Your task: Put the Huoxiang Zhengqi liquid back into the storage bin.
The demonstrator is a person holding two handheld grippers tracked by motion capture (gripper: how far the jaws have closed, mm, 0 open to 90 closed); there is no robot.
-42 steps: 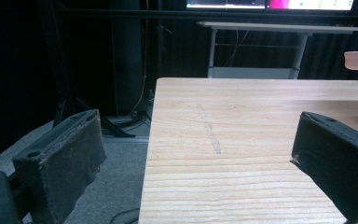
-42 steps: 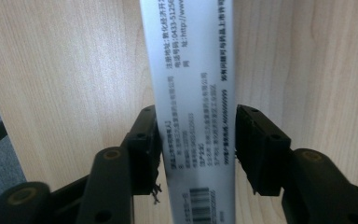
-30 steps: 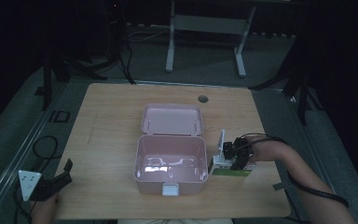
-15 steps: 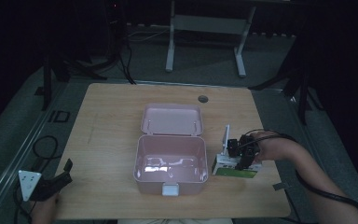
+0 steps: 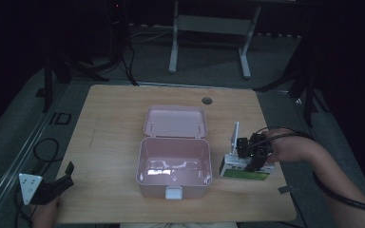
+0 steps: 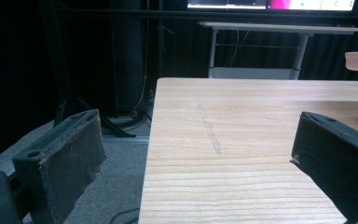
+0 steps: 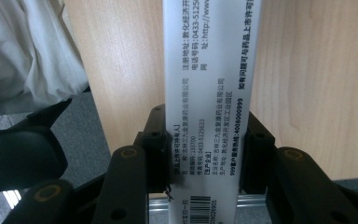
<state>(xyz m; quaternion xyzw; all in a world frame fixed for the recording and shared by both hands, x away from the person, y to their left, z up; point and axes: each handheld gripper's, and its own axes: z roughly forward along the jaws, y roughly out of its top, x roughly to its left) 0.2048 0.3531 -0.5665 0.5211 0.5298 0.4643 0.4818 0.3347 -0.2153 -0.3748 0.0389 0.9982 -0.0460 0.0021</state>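
A white carton with a green face (image 5: 245, 171) and black print on its white side (image 7: 207, 93) sits between the pads of my right gripper (image 5: 251, 160). The right gripper (image 7: 206, 154) is shut on it and holds it a little above the table, just right of the open pink box (image 5: 173, 190). That box's hinged lid (image 5: 175, 121) lies back flat and its inside looks empty. My left gripper (image 5: 62, 176) rests at the table's front left corner. In its own view the left gripper (image 6: 200, 158) has its jaws wide apart with only bare wood between them.
The wooden table (image 5: 109, 123) has a small round hole (image 5: 206, 100) near its far edge. A white cloth (image 7: 23, 56) shows past the table's edge in the right gripper view. A desk frame (image 5: 209, 28) stands on the dark floor behind.
My right gripper has risen with the carton and drifted slightly right, away from the pink box. The left gripper has stayed put.
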